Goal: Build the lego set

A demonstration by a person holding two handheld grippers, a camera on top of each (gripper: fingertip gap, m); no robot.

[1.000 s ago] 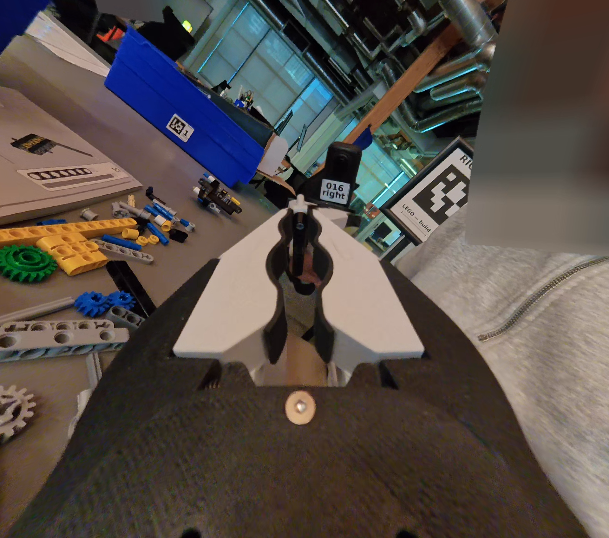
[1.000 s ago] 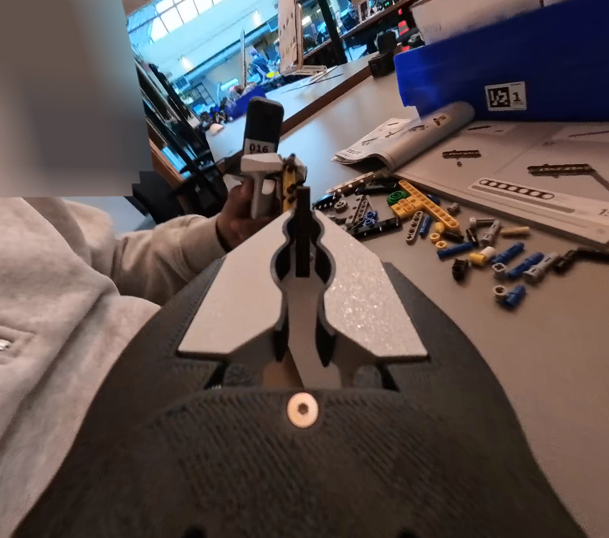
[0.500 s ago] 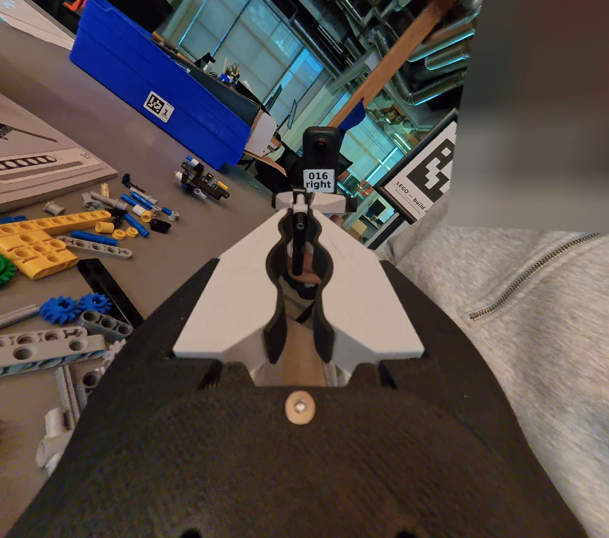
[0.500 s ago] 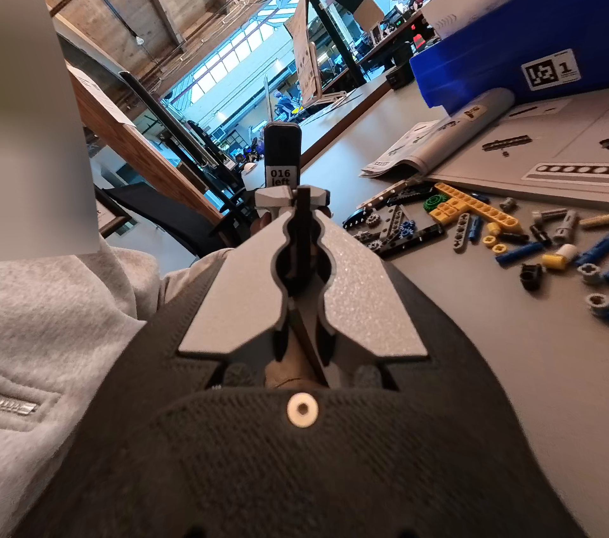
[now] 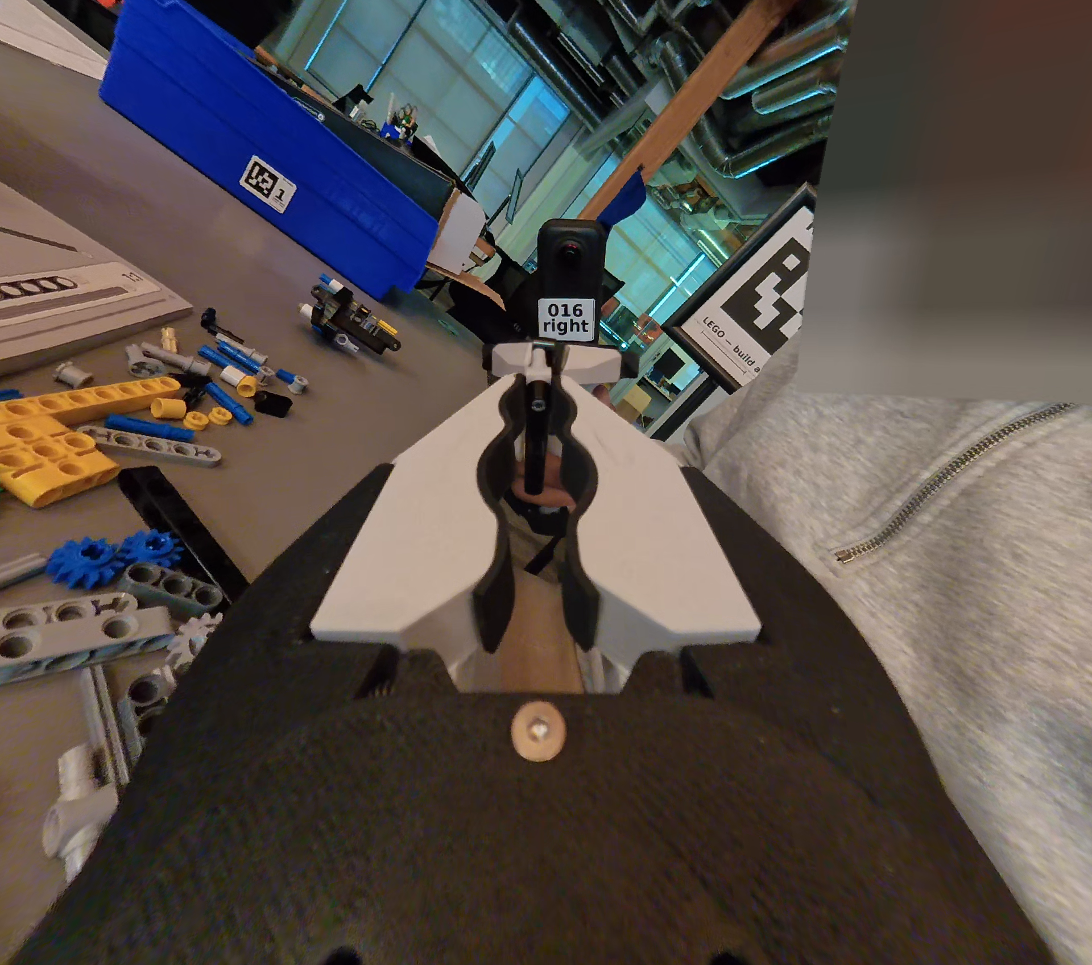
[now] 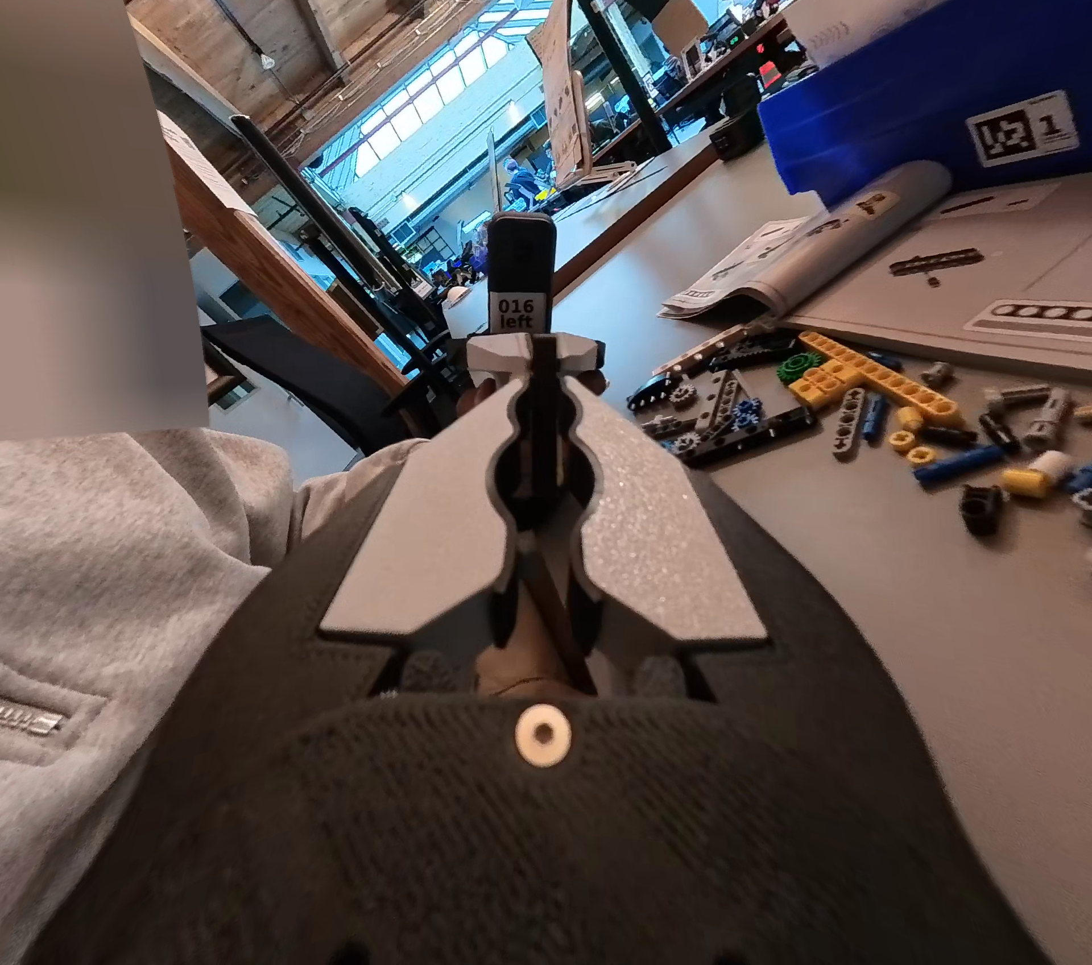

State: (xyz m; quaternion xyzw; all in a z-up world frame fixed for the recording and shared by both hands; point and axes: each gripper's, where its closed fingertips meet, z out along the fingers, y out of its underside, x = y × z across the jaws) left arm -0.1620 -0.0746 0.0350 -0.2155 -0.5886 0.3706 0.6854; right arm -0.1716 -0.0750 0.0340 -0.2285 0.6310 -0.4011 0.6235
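My left gripper (image 5: 536, 388) is shut on a thin black lego piece (image 5: 535, 440) that stands edge-on between its white fingers. My right gripper (image 6: 543, 388) is shut on a thin black lego piece (image 6: 545, 428) too. The two grippers face each other tip to tip in the air, in front of a person's grey hoodie (image 5: 916, 552). The right gripper (image 5: 552, 359) shows just beyond my left tips, and the left gripper (image 6: 532, 353) just beyond my right tips. I cannot tell whether they hold one piece or two joined pieces.
Loose parts lie on the grey table (image 5: 331, 405): yellow beams (image 5: 53, 428), blue gears (image 5: 112, 558), a grey beam (image 5: 71, 635), blue pins and a small black sub-assembly (image 5: 354, 319). An open instruction booklet (image 6: 945, 298) and a blue bin (image 5: 266, 157) lie behind them. My left and right fingertips are right by each other.
Both grippers have come closer together and lined up tip to tip. Both views have tilted up, away from the table. Both stay shut.
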